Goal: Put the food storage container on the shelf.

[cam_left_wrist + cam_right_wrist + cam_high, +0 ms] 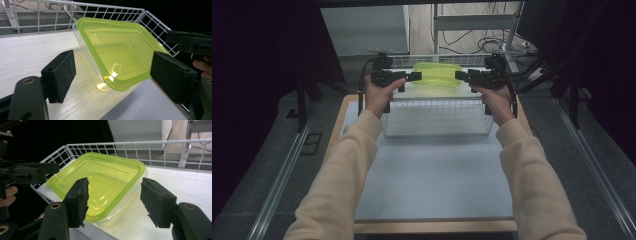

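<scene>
- I see a clear plastic container (435, 75) with a lime-green translucent lid (117, 52); the lid is a rounded rectangle with a raised rim and a stepped panel pressed into its middle.
- The tub under the lid is colourless, and its see-through wall shows in the left gripper view, with a bright glint near its lower corner.
- The container sits on the white upper shelf (180, 195) of a wire rack (437, 117), near the rack's back rail and about midway along it.
- From my left gripper (112, 75), the fingers (60, 75) stand apart and released, the container's near corner between them and touching neither pad.
- My right gripper (113, 200) is likewise released; its fingers (80, 200) flank the container's opposite corner with gaps on both sides.
- In the high view, the two grippers face each other from either end of the container, each just beside it.
- The container looks slightly tilted in the gripper views, though that may be the camera angle; I cannot tell.
- The rack stands at the far end of the pale worktop (437, 175), beyond the container's near side.
</scene>
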A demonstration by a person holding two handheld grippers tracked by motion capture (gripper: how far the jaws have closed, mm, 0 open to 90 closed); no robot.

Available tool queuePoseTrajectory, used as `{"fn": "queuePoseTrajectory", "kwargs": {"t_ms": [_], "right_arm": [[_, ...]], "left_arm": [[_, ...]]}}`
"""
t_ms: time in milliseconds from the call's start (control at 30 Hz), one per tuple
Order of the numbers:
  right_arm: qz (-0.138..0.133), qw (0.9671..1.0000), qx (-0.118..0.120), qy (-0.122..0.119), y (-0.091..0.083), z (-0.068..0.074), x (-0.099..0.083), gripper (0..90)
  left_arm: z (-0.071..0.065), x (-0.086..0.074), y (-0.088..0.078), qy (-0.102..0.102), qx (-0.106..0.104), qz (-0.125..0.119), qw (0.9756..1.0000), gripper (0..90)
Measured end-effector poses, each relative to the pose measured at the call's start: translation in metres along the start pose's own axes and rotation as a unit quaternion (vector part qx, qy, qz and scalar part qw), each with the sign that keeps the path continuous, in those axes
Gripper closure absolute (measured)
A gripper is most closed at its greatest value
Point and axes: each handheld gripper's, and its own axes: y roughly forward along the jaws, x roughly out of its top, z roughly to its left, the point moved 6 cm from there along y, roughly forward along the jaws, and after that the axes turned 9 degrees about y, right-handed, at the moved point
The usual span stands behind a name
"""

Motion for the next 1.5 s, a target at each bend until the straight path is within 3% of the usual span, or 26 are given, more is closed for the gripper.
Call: {"fn": "queuePoseTrajectory", "kwargs": {"t_ms": [100,367,533,600,667,700,800,833,867,933,967,1000,1033,1067,1100,1133,1167,1200,1233,1267,1367,1500], "right_arm": [[-0.006,1.0000,0.005,-0.005,-0.006,0.003,0.000,38.3],[-0.006,0.9982,0.030,-0.051,-0.039,0.017,-0.018,36.8],[-0.003,0.9971,0.048,-0.059,-0.053,0.020,-0.035,36.4],[0.005,0.9961,0.057,-0.066,-0.064,0.020,-0.054,35.9],[0.007,0.9958,0.060,-0.069,-0.066,0.019,-0.059,35.5],[0.008,0.9950,0.071,-0.069,-0.074,0.018,-0.074,35.4],[0.014,0.9939,0.078,-0.076,-0.083,0.018,-0.095,34.5],[0.014,0.9939,0.078,-0.076,-0.083,0.018,-0.095,34.5],[0.015,0.9929,0.082,-0.086,-0.092,0.018,-0.113,34.1],[0.016,0.9926,0.082,-0.088,-0.094,0.018,-0.119,34.1],[0.019,0.9915,0.089,-0.093,-0.101,0.017,-0.137,33.4],[0.019,0.9915,0.089,-0.093,-0.101,0.017,-0.137,33.4],[0.019,0.9912,0.091,-0.094,-0.106,0.014,-0.151,33.2],[0.020,0.9913,0.090,-0.093,-0.107,0.013,-0.157,32.9],[0.020,0.9913,0.090,-0.093,-0.107,0.013,-0.157,32.9],[0.028,0.9915,0.091,-0.089,-0.108,0.008,-0.173,32.6],[0.032,0.9916,0.092,-0.085,-0.108,0.006,-0.179,32.3],[0.039,0.9915,0.092,-0.083,-0.107,0.003,-0.186,31.4],[0.039,0.9915,0.092,-0.083,-0.107,0.003,-0.186,31.4],[0.054,0.9911,0.082,-0.089,-0.105,-0.003,-0.202,30.2],[0.068,0.9904,0.066,-0.101,-0.102,-0.010,-0.217,28.9],[0.086,0.9890,0.055,-0.107,-0.096,-0.016,-0.229,27.5]], "left_arm": [[-0.004,-0.002,-0.007,0.005,-0.001,-0.004,1.0000,20.6],[-0.026,-0.017,-0.038,0.022,-0.020,-0.017,0.9994,21.1],[-0.040,-0.037,-0.057,0.038,-0.038,-0.018,0.9984,21.5],[-0.048,-0.053,-0.066,0.053,-0.039,-0.016,0.9977,21.6],[-0.052,-0.061,-0.069,0.053,-0.043,-0.015,0.9975,21.6],[-0.053,-0.068,-0.072,0.053,-0.045,-0.016,0.9974,22.0],[-0.062,-0.099,-0.077,0.058,-0.049,-0.005,0.9971,22.1],[-0.062,-0.099,-0.077,0.058,-0.049,-0.005,0.9971,22.1],[-0.067,-0.117,-0.081,0.069,-0.052,0.000,0.9963,22.2],[-0.069,-0.126,-0.083,0.070,-0.054,0.001,0.9961,22.4],[-0.074,-0.144,-0.086,0.071,-0.060,-0.001,0.9957,22.4],[-0.074,-0.144,-0.086,0.071,-0.060,-0.001,0.9957,22.5],[-0.076,-0.154,-0.087,0.074,-0.059,0.001,0.9955,22.5],[-0.078,-0.167,-0.088,0.077,-0.060,0.005,0.9952,22.5],[-0.078,-0.167,-0.088,0.077,-0.060,0.005,0.9952,22.5],[-0.080,-0.184,-0.088,0.084,-0.055,0.015,0.9948,22.5],[-0.080,-0.184,-0.088,0.084,-0.055,0.015,0.9948,22.5],[-0.082,-0.198,-0.087,0.090,-0.052,0.025,0.9943,22.5],[-0.082,-0.198,-0.087,0.090,-0.052,0.025,0.9943,22.5],[-0.082,-0.208,-0.086,0.093,-0.045,0.030,0.9941,22.5],[-0.081,-0.223,-0.082,0.095,-0.033,0.041,0.9940,21.9],[-0.079,-0.234,-0.074,0.087,-0.038,0.058,0.9938,22.1]]}}
